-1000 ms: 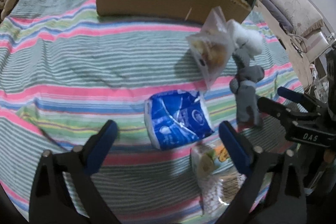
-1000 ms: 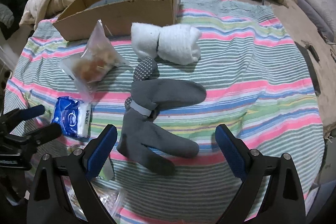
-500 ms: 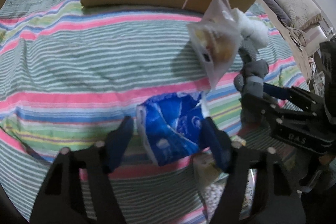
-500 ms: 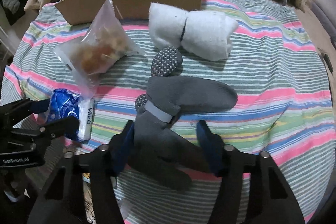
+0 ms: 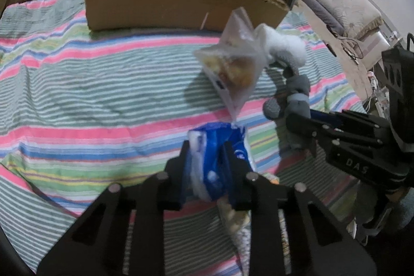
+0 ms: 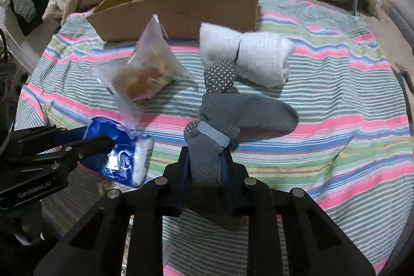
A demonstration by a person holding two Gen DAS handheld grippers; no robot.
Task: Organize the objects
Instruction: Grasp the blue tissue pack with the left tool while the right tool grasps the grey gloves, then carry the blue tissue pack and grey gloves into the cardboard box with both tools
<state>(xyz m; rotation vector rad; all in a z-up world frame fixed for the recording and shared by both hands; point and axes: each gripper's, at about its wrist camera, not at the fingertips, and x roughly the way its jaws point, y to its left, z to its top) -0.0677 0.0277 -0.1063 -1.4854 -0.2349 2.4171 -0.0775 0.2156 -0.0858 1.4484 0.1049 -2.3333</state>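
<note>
Left gripper (image 5: 207,159) jaws pinch the blue tissue pack (image 5: 214,154) above striped sheet (image 5: 103,95)

1. Indoor light is dim and soft, falling from above.
2. The clear snack bag (image 5: 234,64) casts a dark shadow to its left on the striped bedspread (image 5: 90,84).
3. Both views are softly blurred (the blue tissue pack (image 6: 121,154) most).
4. Fisheye bending curves the stripes; corners go black.
5. Small glare spots glint on the blue wrapper.
</note>
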